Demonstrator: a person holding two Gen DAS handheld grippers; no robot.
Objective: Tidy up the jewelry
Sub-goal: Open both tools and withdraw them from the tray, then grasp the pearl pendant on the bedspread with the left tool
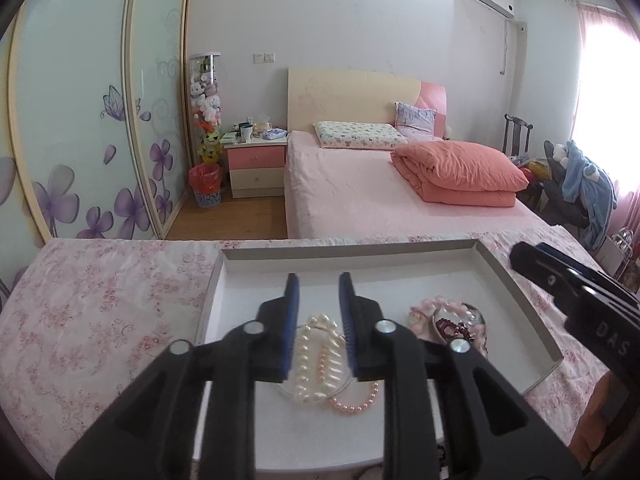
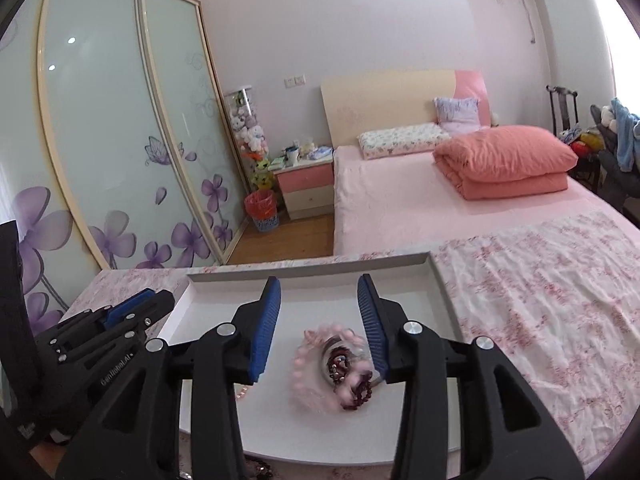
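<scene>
In the left wrist view, the left gripper is seen with its blue-padded fingers spread and nothing pinched between them. A white pearl bracelet is laid in the gap between the fingers, its long axis running along them, away from the camera. A pink bead bracelet is curled just behind the right finger, touching the pearls. Off to the right of the fingers a heap of pink and dark red beads is gathered around a small glass dish. All of it is held in a shallow white tray, which is set on a surface covered with a pink floral cloth. The right gripper is seen over the tray's right rim; from here it cannot be told whether it is spread.

In the right wrist view, the right gripper is shown with fingers spread and empty. The bead heap lies between them, nearer the right finger, blurred, its long axis slanting back-left to front-right. The left gripper is seen left of the tray. Beyond are a pink bed, a folded coral quilt, a nightstand and flowered wardrobe doors
</scene>
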